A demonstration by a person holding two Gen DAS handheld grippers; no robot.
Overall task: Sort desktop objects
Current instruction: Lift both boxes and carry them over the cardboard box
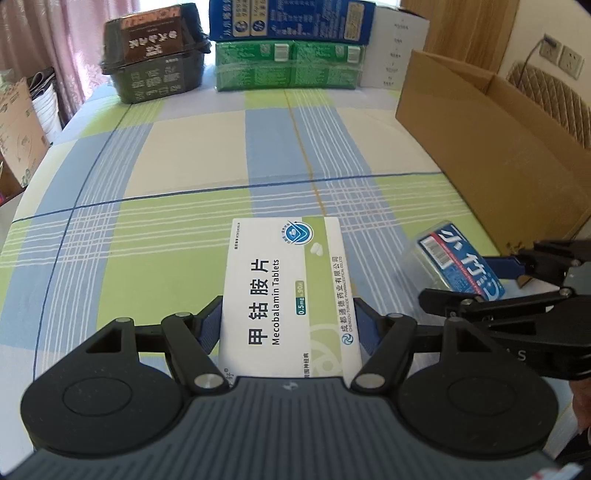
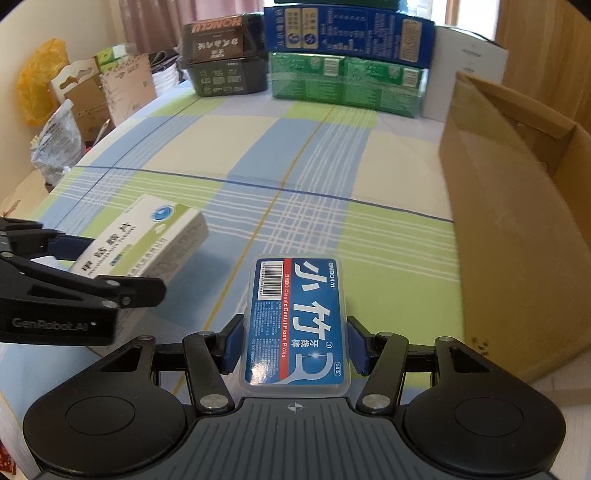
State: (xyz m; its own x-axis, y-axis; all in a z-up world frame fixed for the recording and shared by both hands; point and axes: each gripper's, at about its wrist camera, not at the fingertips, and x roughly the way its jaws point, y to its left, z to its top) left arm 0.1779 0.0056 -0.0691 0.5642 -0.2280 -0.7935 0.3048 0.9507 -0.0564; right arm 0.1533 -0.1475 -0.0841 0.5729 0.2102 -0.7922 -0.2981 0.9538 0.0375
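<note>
My left gripper is shut on a white and green Mecobalamin tablet box and holds it above the checked tablecloth. The box also shows in the right wrist view, at the left. My right gripper is shut on a clear floss pick box with a blue label, held above the cloth. The floss box shows in the left wrist view at the right, between the right gripper's fingers. An open brown cardboard box stands to the right of both grippers.
At the table's far edge stand a dark food box, a blue carton stacked on a green pack, and a white box. Cartons and bags stand beyond the table's left edge.
</note>
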